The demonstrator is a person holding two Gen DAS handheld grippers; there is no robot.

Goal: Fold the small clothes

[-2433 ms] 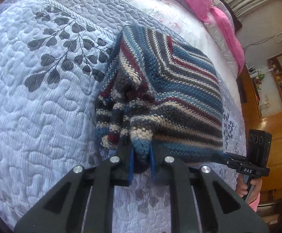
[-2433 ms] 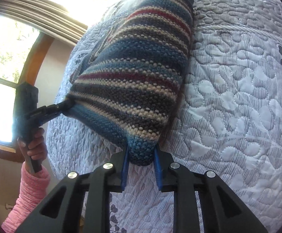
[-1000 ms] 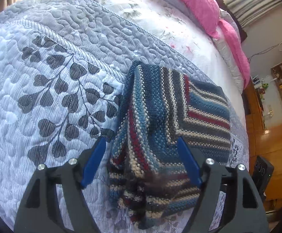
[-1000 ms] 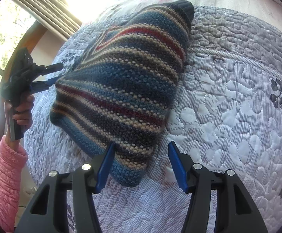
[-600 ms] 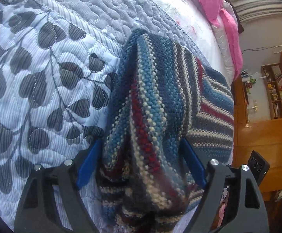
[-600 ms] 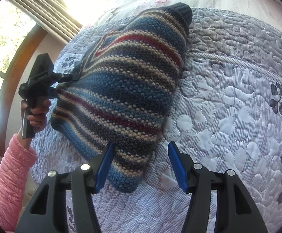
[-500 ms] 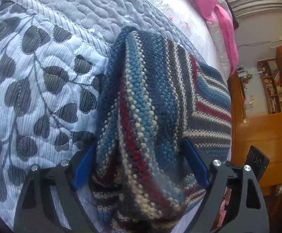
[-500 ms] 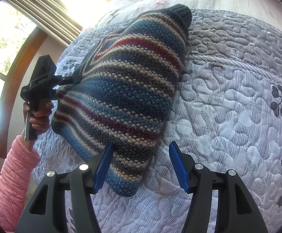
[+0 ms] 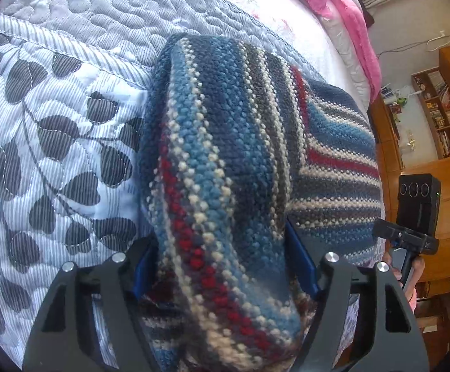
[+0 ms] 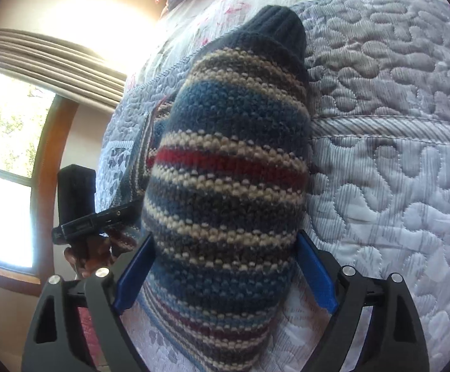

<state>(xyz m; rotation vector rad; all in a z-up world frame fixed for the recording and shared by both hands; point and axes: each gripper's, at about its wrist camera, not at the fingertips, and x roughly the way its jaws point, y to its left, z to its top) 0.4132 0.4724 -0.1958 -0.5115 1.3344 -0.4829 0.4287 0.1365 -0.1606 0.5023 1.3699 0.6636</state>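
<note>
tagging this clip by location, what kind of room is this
Most likely a bedroom in a home: a striped knit sweater lies on a bed with a quilted bedspread and pink pillows, with a wooden bookshelf nearby and a curtained window.

I can read no text, label, brand or number in either of my wrist views. The book spines on the wooden shelves (image 9: 442, 117) at the far right of my left view are too small and blurred to read. Any marking on the black body of the right gripper (image 9: 406, 238) there is illegible too.
</note>
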